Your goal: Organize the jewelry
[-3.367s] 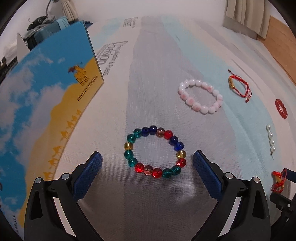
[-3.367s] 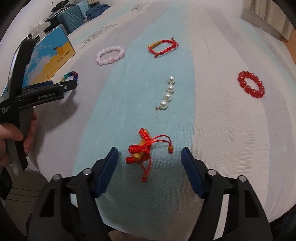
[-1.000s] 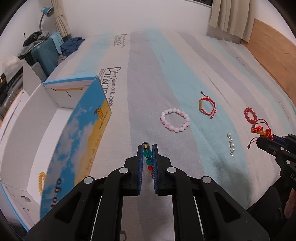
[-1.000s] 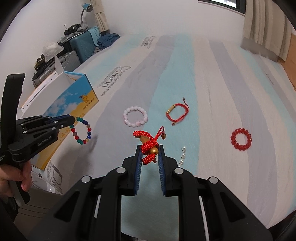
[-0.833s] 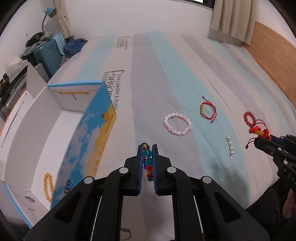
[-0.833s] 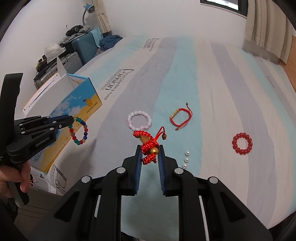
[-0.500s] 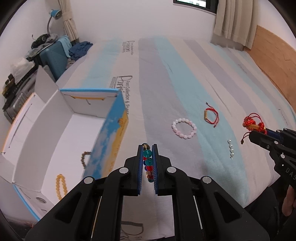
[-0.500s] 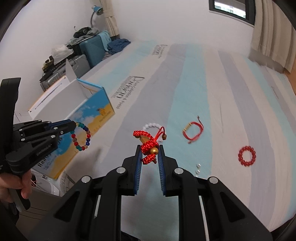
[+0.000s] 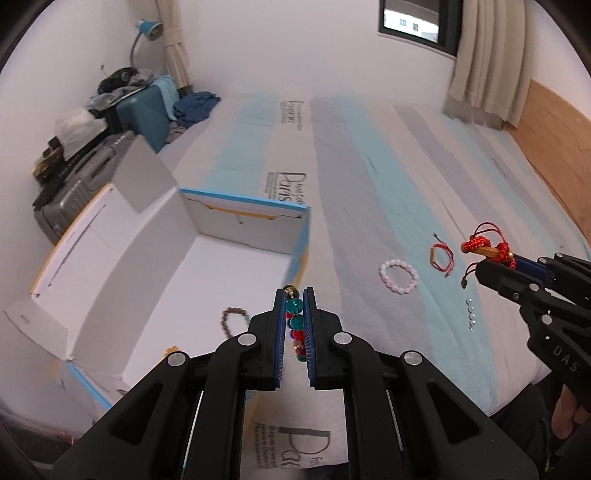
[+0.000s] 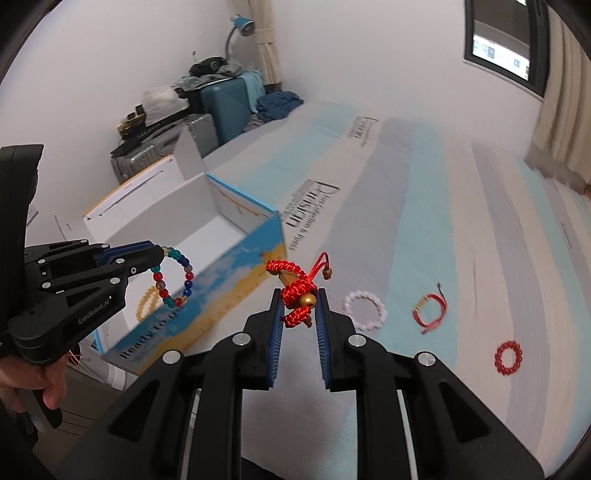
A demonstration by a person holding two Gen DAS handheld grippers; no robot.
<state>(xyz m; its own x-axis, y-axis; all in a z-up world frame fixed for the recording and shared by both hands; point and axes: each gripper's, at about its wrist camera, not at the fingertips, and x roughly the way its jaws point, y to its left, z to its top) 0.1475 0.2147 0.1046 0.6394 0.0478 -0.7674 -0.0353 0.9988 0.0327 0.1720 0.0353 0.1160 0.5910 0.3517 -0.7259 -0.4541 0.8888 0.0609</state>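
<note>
Two tools are loaded and raised above the bed: the left tool [image 9: 294, 295] is clamped on the multicoloured bead bracelet [image 10: 173, 275], which hangs as an open loop from its tips just beside the open cardboard box [image 9: 236, 236], and the right tool [image 10: 299, 301] is clamped on the red knotted cord bracelet [image 10: 297, 290]. The step in hand appears to be delivery into the box. Bring each tool fully over the white box floor before parting its fingers, clear of the near wall, so that the dangling loop does not catch on the rim. Release low; round beads will likely roll. Empty one tool at a time to prevent tangling. Inside the box a brown bead bracelet [image 9: 232, 321] already lies. On the striped bed cover [image 9: 369, 166] remain a pink bead bracelet [image 9: 399, 276], a red cord bracelet [image 9: 441, 255], a short string of pearls [image 9: 470, 314] and a red bead bracelet [image 10: 509, 357], well apart. Suitcases [image 10: 225, 103] and clothing stand against the far wall beneath a blue lamp [image 10: 242, 20]; a curtained window [image 9: 417, 18] is beyond.
</note>
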